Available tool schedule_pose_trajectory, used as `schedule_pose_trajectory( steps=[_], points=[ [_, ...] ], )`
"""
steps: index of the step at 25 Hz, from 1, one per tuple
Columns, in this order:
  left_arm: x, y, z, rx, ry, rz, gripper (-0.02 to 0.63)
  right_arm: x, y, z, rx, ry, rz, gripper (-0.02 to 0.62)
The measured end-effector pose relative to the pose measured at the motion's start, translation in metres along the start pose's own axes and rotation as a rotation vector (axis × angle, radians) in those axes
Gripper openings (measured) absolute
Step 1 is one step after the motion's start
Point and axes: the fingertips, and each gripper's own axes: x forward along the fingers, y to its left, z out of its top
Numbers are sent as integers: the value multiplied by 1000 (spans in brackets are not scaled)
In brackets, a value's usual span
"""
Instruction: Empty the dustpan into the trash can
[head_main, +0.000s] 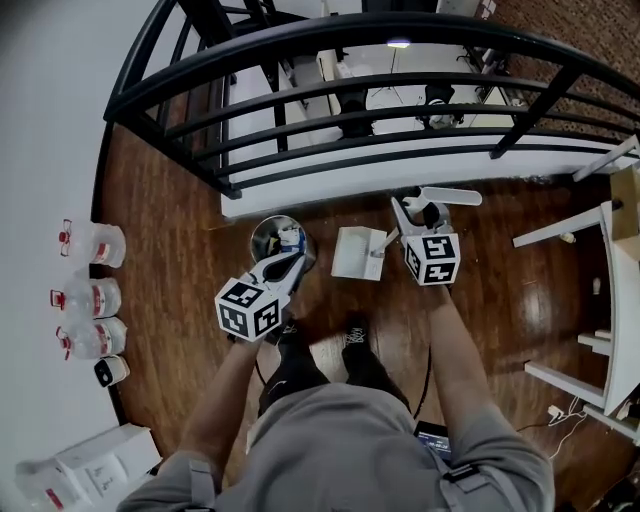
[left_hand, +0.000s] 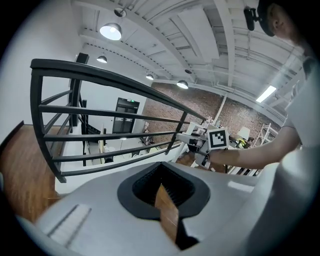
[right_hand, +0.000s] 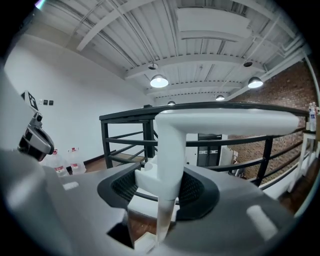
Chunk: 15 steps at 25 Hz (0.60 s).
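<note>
1. The right gripper is a little right of the middle in the head view. Its jaws are squeezed tight on the upright part of a long white plastic handle.
2. That handle belongs to the flat white plastic dustpan. The pan shows in the middle of the head view, just left of the right gripper.
3. The small round shiny metal trash can is just left of the dustpan. The pan is beside the can, not over it. Some rubbish lies inside the can.
4. The left gripper is a little left of the middle. Its tips show at the lower right edge of the can. Its jaws are a little apart and hold nothing. Only brown floor shows through the gap.
5. Under it all is the brown wooden floor. The person's two dark shoes show just below the can and the pan.
6. A curved black metal railing runs across the top of the head view.
7. Clear plastic water bottles with red caps stand by the white wall at the left edge.
</note>
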Motion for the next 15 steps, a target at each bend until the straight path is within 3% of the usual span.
schedule_pose_trajectory(
  steps=[7,15],
  points=[
    [14,1,-7,-22,21,-20,-11,-6,0,-43,14,73,-23,201],
    [16,-1,-13,-42,32,-33,-11,-24,-13,-63,39,103,-71,202]
  ],
)
